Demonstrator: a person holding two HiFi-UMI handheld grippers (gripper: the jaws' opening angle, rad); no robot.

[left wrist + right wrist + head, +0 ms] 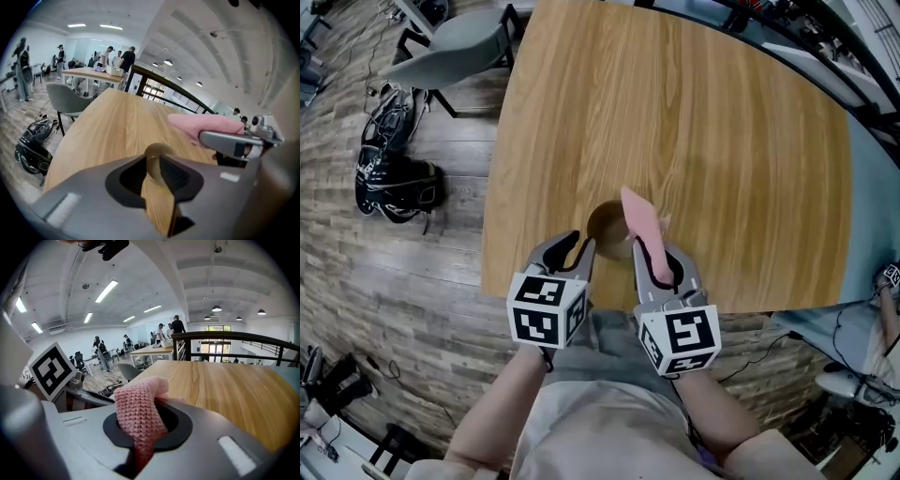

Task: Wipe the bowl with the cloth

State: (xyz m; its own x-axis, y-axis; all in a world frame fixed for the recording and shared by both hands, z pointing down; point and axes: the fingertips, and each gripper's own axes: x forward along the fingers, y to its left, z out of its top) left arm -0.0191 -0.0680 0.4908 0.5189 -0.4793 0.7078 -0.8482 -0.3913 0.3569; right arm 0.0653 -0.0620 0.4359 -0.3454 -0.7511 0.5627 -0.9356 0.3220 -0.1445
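The left gripper (580, 246) and the right gripper (654, 253) lie nearest the camera, side by side at lower centre of the head view. They sit over the near edge of the wooden table (694, 122), which fills the upper right of the frame. The brown bowl (607, 231) sits at that edge, between the two grippers. The left jaws stand apart with the bowl's rim at their tips, unclamped. The right jaws are closed on the pink knitted cloth (640, 217), which projects upward just right of the bowl.
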